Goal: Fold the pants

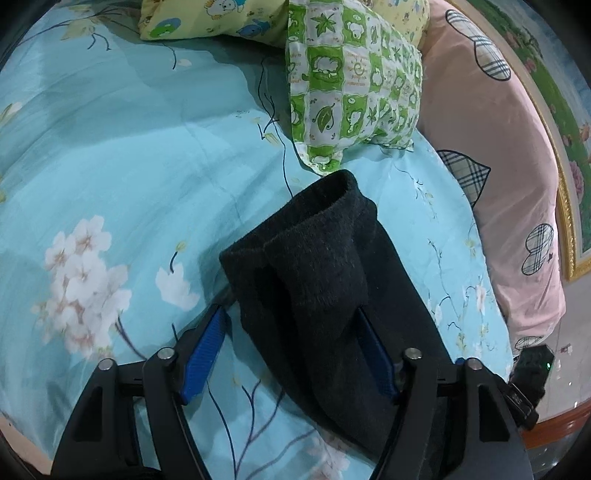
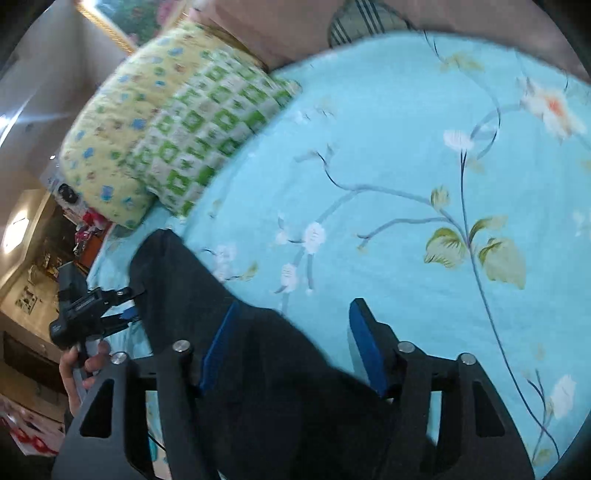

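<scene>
Black pants [image 1: 317, 280] lie on the light blue floral bedsheet [image 1: 129, 166]. In the left wrist view the two leg cuffs lie stacked between my blue-padded fingers [image 1: 207, 343]. My left gripper [image 1: 291, 314] is open around the cuffs. In the right wrist view the pants [image 2: 221, 314] run from lower centre to the left. My right gripper [image 2: 295, 306] is open above the dark fabric, its left finger over the cloth and its right finger [image 2: 365, 339] over the sheet. The left gripper [image 2: 125, 306] shows at the pants' far end, held by a hand [image 2: 85, 365].
A green and white checked pillow [image 1: 354, 85] and a yellow cartoon pillow [image 1: 207, 18] lie at the head of the bed. A pink blanket [image 1: 491, 147] runs along the bed's right side. Beyond the bed edge there is furniture and floor [image 2: 33, 288].
</scene>
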A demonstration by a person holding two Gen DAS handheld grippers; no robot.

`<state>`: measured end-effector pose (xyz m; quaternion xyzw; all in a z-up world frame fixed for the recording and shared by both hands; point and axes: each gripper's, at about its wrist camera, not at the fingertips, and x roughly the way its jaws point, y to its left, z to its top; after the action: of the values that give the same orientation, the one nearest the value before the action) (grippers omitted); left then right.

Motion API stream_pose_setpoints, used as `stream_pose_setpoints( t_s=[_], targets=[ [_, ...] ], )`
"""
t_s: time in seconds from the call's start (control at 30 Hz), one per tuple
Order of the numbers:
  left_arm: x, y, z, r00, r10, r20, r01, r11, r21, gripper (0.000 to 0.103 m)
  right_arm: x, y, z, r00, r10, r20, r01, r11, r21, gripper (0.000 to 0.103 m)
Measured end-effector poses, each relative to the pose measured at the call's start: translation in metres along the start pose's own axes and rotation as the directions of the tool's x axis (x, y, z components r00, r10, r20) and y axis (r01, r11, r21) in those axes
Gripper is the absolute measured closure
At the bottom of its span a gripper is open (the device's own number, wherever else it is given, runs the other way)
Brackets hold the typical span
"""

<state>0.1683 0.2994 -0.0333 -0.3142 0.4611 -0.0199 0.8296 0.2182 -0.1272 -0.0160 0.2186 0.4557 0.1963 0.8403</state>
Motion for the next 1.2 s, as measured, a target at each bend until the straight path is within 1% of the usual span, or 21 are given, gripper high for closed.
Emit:
stream_pose_setpoints(
  t_s=[0.03,0.1,0.13,0.27,0.4,0.47,0.53,0.57,0.6,0.63,0.67,0.7,0.77,0.87,0.9,0.97,1.0,1.03,1.1,1.13,1.2],
  targets=[
    [0.002,0.001,-0.001,1.000,-0.003,0.001,0.003,1.000,0.009,0.051,0.008,-0.002,0.001,1.000,0.005,-0.022,-0.005,1.000,0.001,0.044],
    [0.008,0.006,-0.003,1.000,-0.013,-0.006,0.013,1.000,0.018,0.062,0.027,0.001,0.001,0.997,-0.009,-0.080,0.006,0.999,-0.034,0.046],
    [0.009,0.008,-0.004,1.000,-0.020,-0.002,0.020,1.000,0.022,0.064,0.038,0.004,-0.002,0.993,-0.020,-0.116,0.013,0.998,-0.063,0.046],
    [0.010,0.012,-0.004,0.999,-0.046,0.008,0.046,0.998,0.048,0.065,0.046,0.022,-0.010,0.987,-0.080,-0.140,0.051,0.979,-0.197,0.047],
    [0.013,0.012,0.001,0.998,-0.058,0.006,0.058,0.997,0.044,0.065,0.045,0.041,-0.012,0.985,-0.062,-0.163,0.012,0.956,-0.292,0.047],
    [0.016,0.008,0.002,0.999,-0.049,0.009,0.049,0.998,0.051,0.065,0.057,0.050,-0.015,0.977,-0.108,-0.186,0.034,0.932,-0.362,0.047],
    [0.017,0.005,0.003,0.999,-0.039,0.014,0.038,0.997,0.064,0.066,0.063,0.053,-0.016,0.975,-0.114,-0.190,0.034,0.924,-0.382,0.047],
    [0.018,0.005,0.002,0.999,-0.038,0.018,0.036,0.997,0.070,0.068,0.067,0.053,-0.013,0.975,-0.105,-0.194,0.026,0.927,-0.374,0.050],
    [0.018,0.004,0.002,0.999,-0.042,0.019,0.040,0.996,0.074,0.076,0.070,0.052,-0.011,0.976,-0.086,-0.201,0.008,0.933,-0.359,0.059],
    [0.018,0.004,0.002,0.998,-0.063,0.016,0.061,0.995,0.076,0.085,0.072,0.052,-0.010,0.975,-0.066,-0.211,-0.011,0.938,-0.346,0.066],
    [0.015,0.004,0.000,0.996,-0.081,0.022,0.079,0.994,0.077,0.087,0.072,0.054,-0.011,0.974,-0.048,-0.222,-0.031,0.941,-0.337,0.074],
    [0.009,0.001,-0.002,0.995,-0.092,0.037,0.088,0.992,0.089,0.088,0.070,0.057,-0.014,0.975,-0.062,-0.214,-0.018,0.936,-0.351,0.080],
    [-0.008,-0.007,-0.008,0.991,-0.116,0.065,0.108,0.987,0.118,0.089,0.058,0.066,-0.020,0.979,-0.095,-0.182,0.016,0.917,-0.397,0.087],
    [-0.052,-0.018,-0.021,0.972,-0.192,0.133,0.171,0.973,0.152,0.089,0.029,0.076,-0.020,0.992,-0.087,-0.091,0.042,0.911,-0.411,0.089],
    [-0.067,-0.020,-0.026,0.964,-0.217,0.155,0.191,0.968,0.164,0.089,0.013,0.079,-0.017,0.996,-0.076,-0.039,0.054,0.915,-0.400,0.089],
    [-0.086,-0.023,-0.035,0.953,-0.249,0.174,0.217,0.959,0.181,0.089,-0.003,0.081,-0.009,0.997,-0.071,0.026,0.076,0.918,-0.390,0.090],
    [-0.091,-0.024,-0.038,0.951,-0.251,0.178,0.217,0.957,0.191,0.089,-0.005,0.082,-0.006,0.996,-0.073,0.041,0.083,0.917,-0.389,0.090],
    [-0.094,-0.025,-0.042,0.954,-0.238,0.181,0.198,0.957,0.211,0.089,-0.003,0.085,-0.003,0.995,-0.085,0.048,0.097,0.912,-0.398,0.090],
    [-0.092,-0.025,-0.045,0.963,-0.184,0.196,0.130,0.957,0.259,0.089,0.010,0.090,0.000,0.992,-0.114,0.052,0.126,0.902,-0.412,0.090],
    [-0.087,-0.022,-0.044,0.966,-0.167,0.196,0.112,0.959,0.262,0.089,0.020,0.094,-0.002,0.986,-0.151,0.064,0.164,0.885,-0.435,0.090],
    [-0.073,-0.009,-0.037,0.971,-0.154,0.181,0.108,0.965,0.241,0.089,0.043,0.100,-0.003,0.975,-0.207,0.078,0.220,0.859,-0.462,0.090]
  ],
)
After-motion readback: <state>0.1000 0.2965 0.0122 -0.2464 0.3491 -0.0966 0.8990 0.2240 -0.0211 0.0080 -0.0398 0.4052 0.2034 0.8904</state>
